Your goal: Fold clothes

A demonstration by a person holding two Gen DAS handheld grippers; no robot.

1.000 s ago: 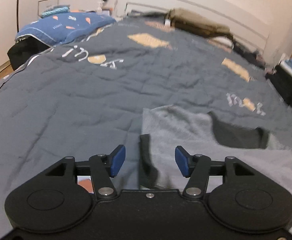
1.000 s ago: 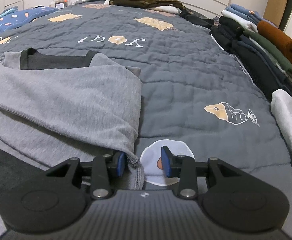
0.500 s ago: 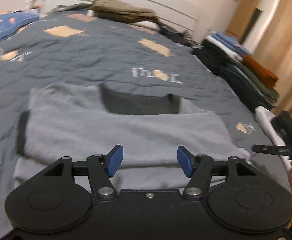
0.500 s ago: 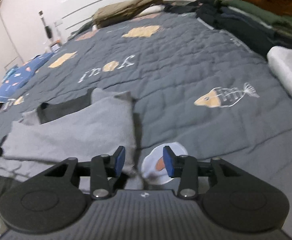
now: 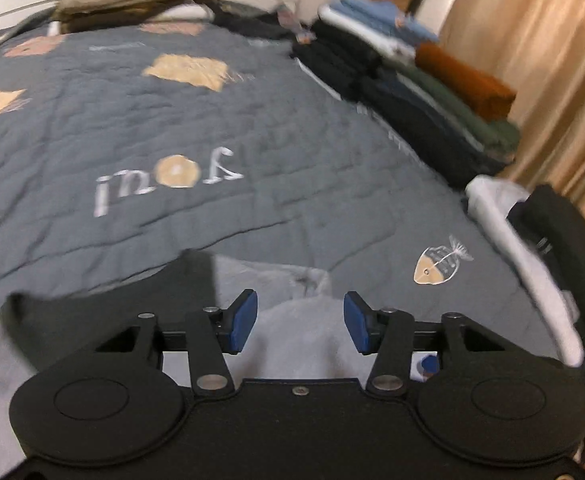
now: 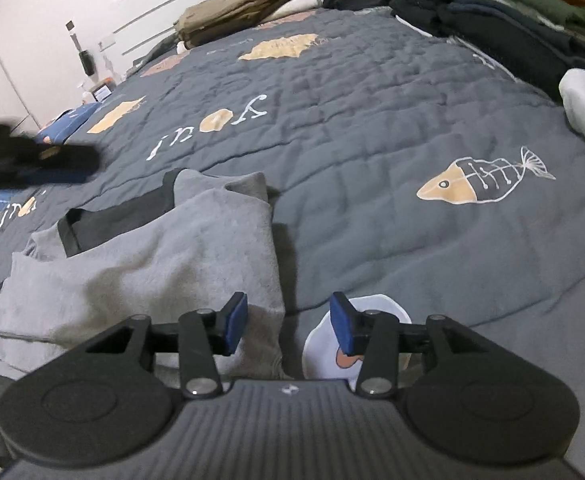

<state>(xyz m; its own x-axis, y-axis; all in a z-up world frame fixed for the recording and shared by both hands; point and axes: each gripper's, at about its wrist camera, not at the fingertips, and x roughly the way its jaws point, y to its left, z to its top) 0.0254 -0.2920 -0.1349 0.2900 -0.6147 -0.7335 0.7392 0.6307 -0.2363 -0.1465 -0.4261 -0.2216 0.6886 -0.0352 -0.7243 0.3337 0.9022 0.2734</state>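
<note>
I am looking at a grey shirt with a black collar band, lying partly folded in soft layers on the dark grey quilt, its right edge running straight toward me. My right gripper is hanging over that edge, jaws apart and just opening, gripping nothing. My left gripper is hovering above the shirt's pale cloth near the collar, jaws just narrowing yet released, pads touching no fabric.
</note>
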